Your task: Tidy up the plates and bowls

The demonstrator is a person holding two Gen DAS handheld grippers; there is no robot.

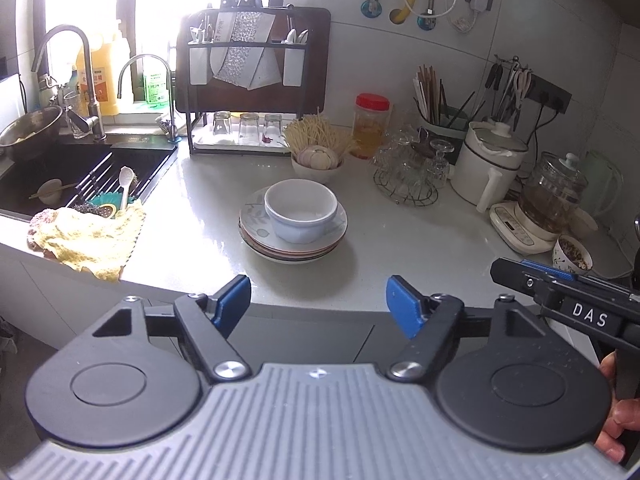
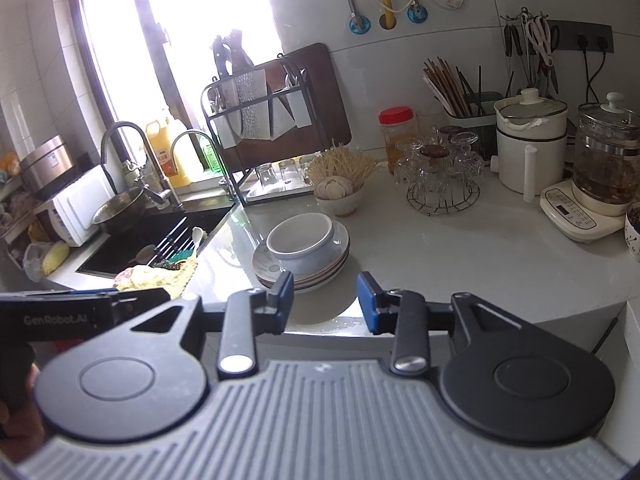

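1. A white bowl (image 1: pixel 301 210) sits upright on a stack of plates (image 1: pixel 294 246) in the middle of the pale surface (image 1: pixel 420 248); the bowl looks empty.
2. The top plate bears a grey leaf pattern, and the rims beneath it show brownish edges.
3. The left gripper (image 1: pixel 318 306) hangs before the near edge of the surface with its blue pads wide apart; nothing is between them, and it touches neither bowl nor plates.
4. The right gripper (image 2: pixel 325 300) also holds nothing; its pads stand a narrower gap apart, with the left pad seen just in front of the near rim of the stack. Whether it touches the rim I cannot tell.
5. In the left wrist view the right gripper's body comes in at the right edge, with a hand (image 1: pixel 614 420) on its grip.
6. Left of the stack lies a yellow cloth (image 1: pixel 90 240) at the edge of the sink (image 1: pixel 48 184), where a spoon (image 1: pixel 126 184) rests on a rack.
7. Behind the stack stands a small bowl of garlic (image 1: pixel 318 160), and behind that a rack (image 1: pixel 252 80) with knives and upturned glasses.
8. To the right are a wire stand of glass cups (image 1: pixel 408 172), a red-lidded jar (image 1: pixel 371 126), a white pot (image 1: pixel 490 164) and a glass kettle (image 1: pixel 554 196).
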